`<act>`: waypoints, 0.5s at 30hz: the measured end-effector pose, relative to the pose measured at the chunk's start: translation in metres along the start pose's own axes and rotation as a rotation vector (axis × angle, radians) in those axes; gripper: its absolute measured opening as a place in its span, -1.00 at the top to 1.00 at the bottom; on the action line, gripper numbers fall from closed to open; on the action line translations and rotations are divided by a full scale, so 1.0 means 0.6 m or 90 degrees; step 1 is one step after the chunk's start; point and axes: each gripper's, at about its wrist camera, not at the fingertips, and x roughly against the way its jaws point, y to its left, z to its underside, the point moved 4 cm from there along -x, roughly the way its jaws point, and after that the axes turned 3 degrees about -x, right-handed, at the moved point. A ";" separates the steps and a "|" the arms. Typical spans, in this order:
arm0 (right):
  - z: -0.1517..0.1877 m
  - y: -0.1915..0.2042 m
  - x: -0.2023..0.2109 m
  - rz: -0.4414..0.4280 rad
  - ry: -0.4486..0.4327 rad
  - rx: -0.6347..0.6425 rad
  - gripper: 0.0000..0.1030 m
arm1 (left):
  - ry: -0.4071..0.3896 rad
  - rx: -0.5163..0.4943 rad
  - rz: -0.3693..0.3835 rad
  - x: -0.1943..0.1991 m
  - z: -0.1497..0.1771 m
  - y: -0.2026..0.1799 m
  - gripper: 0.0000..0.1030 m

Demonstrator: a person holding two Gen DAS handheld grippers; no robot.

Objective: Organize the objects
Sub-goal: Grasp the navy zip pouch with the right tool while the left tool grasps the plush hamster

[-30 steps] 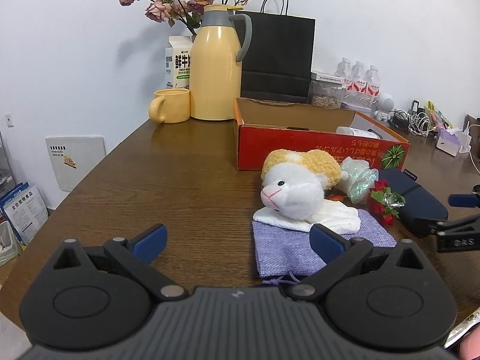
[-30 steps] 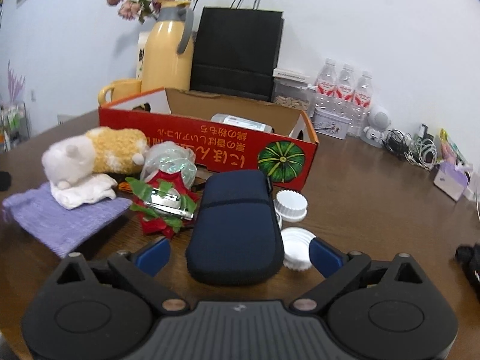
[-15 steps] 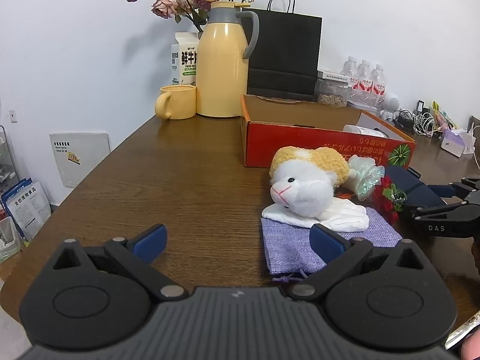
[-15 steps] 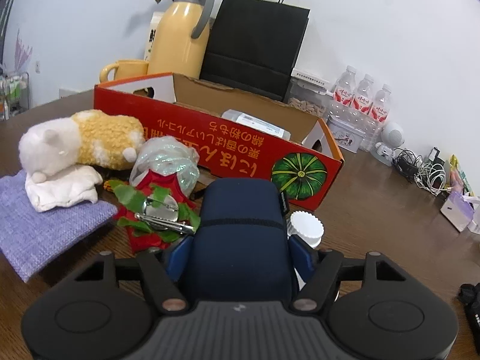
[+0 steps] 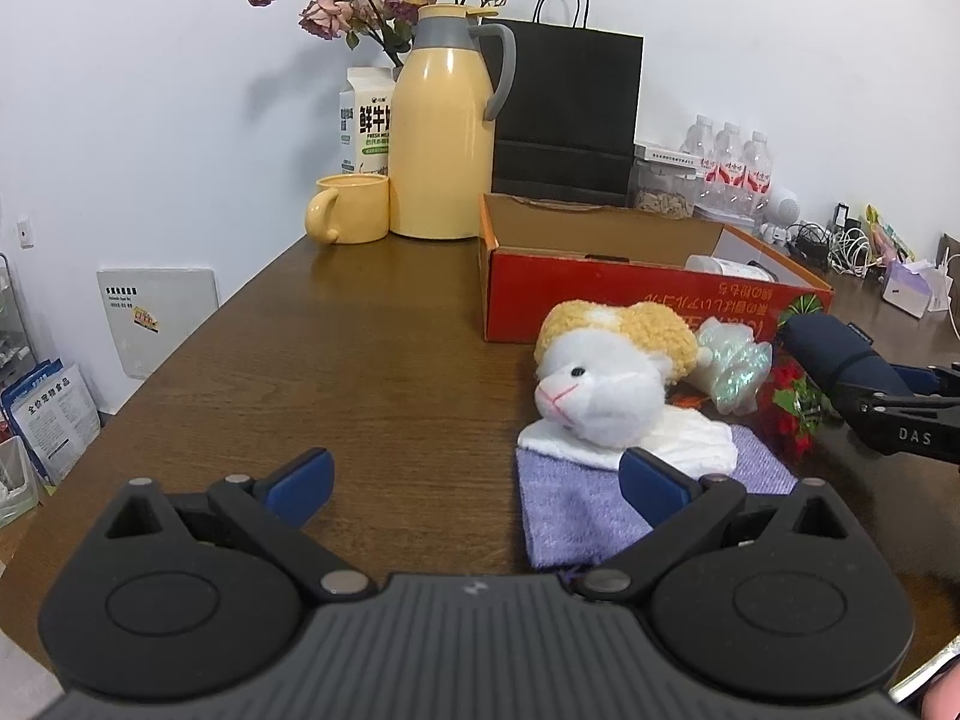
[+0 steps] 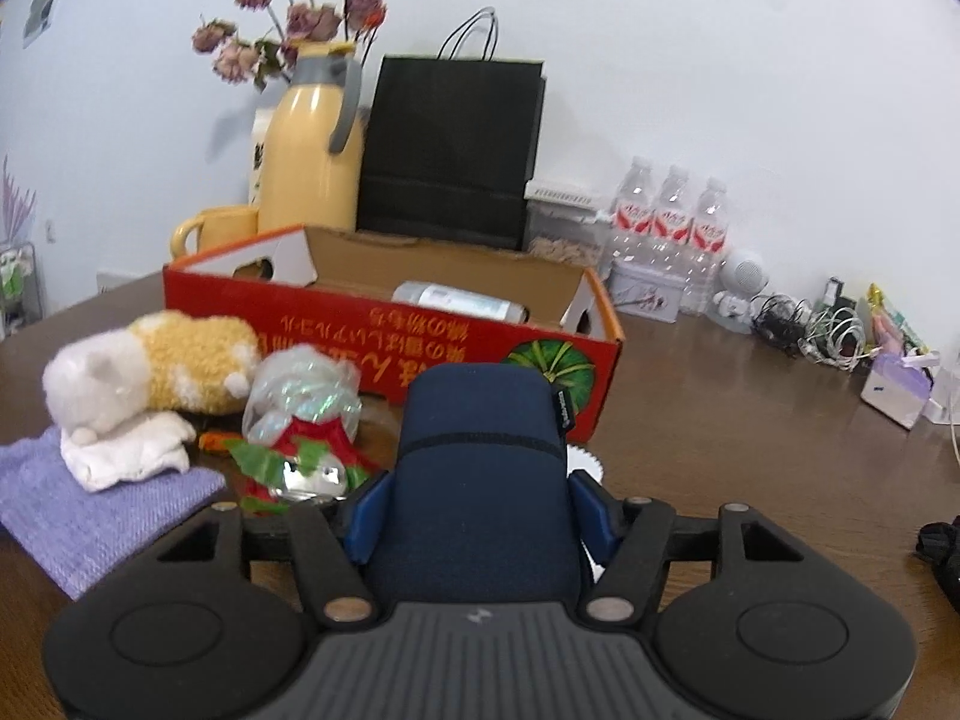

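Navy pouch (image 6: 480, 468) sits pinched at its sides in the right claw (image 6: 480, 516), seemingly lifted off the surface (image 6: 750, 450) just before the red box (image 6: 384, 330), likely its destination, while the left claw (image 5: 474, 483) hangs spread, empty, near the plush (image 5: 606, 372).

An office-like room: brown table (image 5: 372, 360), bottled water (image 6: 672, 222), tangled cables (image 6: 822, 330), plain white wall (image 5: 150, 90).

The white ridged plastic lids (image 6: 585, 463) are being almost wholly hidden behind the dark navy fabric pouch (image 6: 480, 474). The clear plastic bottle (image 6: 459, 302) is being partly screened by the red cardboard box's wall (image 6: 336, 324).
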 end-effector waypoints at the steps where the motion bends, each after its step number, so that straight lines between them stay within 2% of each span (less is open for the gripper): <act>1: -0.001 0.000 0.003 0.001 -0.008 -0.001 -0.21 | -0.002 -0.001 0.001 -0.002 -0.003 -0.002 -1.00; 9: -0.005 -0.003 0.019 0.006 -0.047 -0.002 -0.21 | -0.010 -0.013 0.029 -0.036 -0.045 -0.040 -1.00; 15: -0.005 -0.005 0.023 0.002 -0.055 -0.011 -0.20 | 0.009 -0.027 0.026 -0.089 -0.072 -0.077 -1.00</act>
